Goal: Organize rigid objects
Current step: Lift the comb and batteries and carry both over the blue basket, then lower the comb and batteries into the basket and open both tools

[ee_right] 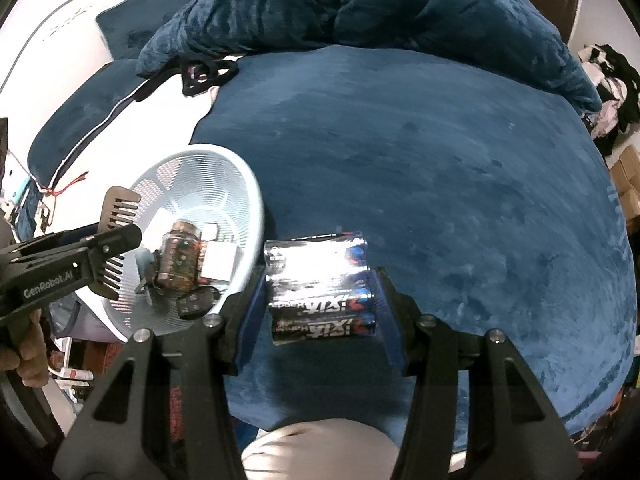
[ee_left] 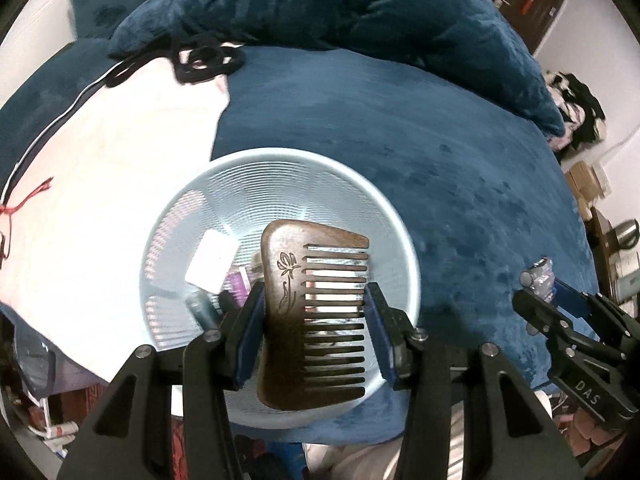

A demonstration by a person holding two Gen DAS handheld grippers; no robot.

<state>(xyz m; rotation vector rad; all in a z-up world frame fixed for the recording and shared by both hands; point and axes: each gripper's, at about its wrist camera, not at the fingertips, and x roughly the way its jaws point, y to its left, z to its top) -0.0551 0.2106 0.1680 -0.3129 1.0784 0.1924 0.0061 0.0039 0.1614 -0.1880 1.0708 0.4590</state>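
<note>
- The left hand-held gripper is clamped on a dark brown wooden wide-tooth comb with a flower carved on its spine; the blue pads press its spine on one side and its tooth tips on the other.
- The comb hangs above the pale blue round plastic mesh basket, which sits on the bed covered with a deep blue plush blanket.
- Inside the basket lie a white square block, a brown patterned cylindrical jar and a small dark key fob.
- The right hand-held gripper is clamped on a shrink-wrapped pack of black and blue batteries, its pads against the pack's two ends.
- The battery pack is held over the blanket, just beside the basket's rim.
- A white pillow or sheet lies next to the basket, with a rumpled blue duvet behind.
</note>
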